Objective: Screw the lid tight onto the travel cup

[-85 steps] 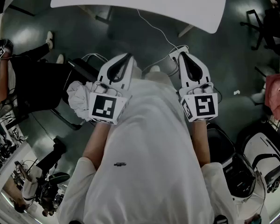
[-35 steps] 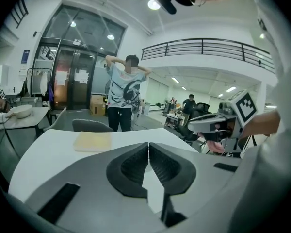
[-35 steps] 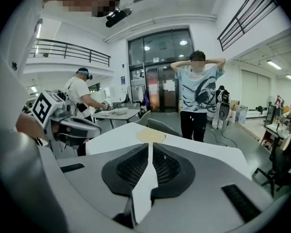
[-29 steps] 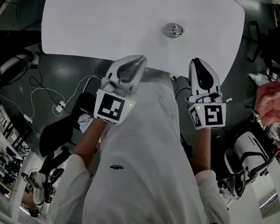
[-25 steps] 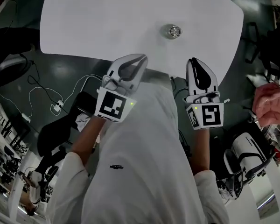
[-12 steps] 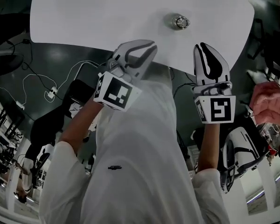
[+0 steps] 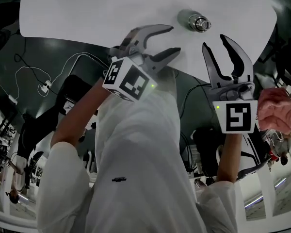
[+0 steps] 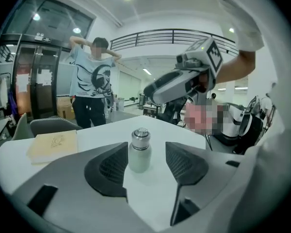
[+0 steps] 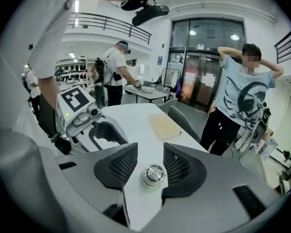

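Note:
A small silver travel cup [image 7: 199, 22] with a metal lid [image 8: 140, 135] stands upright on the white table [image 7: 87, 8]. In the head view both grippers are held over the table's near edge, short of the cup. My left gripper [image 7: 173, 40] is tilted toward the right and its jaws are opening with nothing between them. My right gripper [image 7: 215, 42] points straight ahead, its jaws also opening and empty. In the left gripper view the cup [image 8: 139, 152] shows beyond the pads [image 8: 111, 166]. In the right gripper view the cup [image 9: 153, 175] stands just past the pads [image 9: 122, 165].
A tan flat board [image 8: 51, 144] lies on the far part of the table. A person in a light T-shirt [image 9: 240, 98] stands beyond it, near a grey chair [image 9: 184, 120]. Cables [image 7: 63, 69] run over the dark floor at left. A pink cloth [image 7: 276, 108] is at right.
Both grippers have moved forward over the table's near edge and their jaws have gone from shut to open. The left one has tilted to the right.

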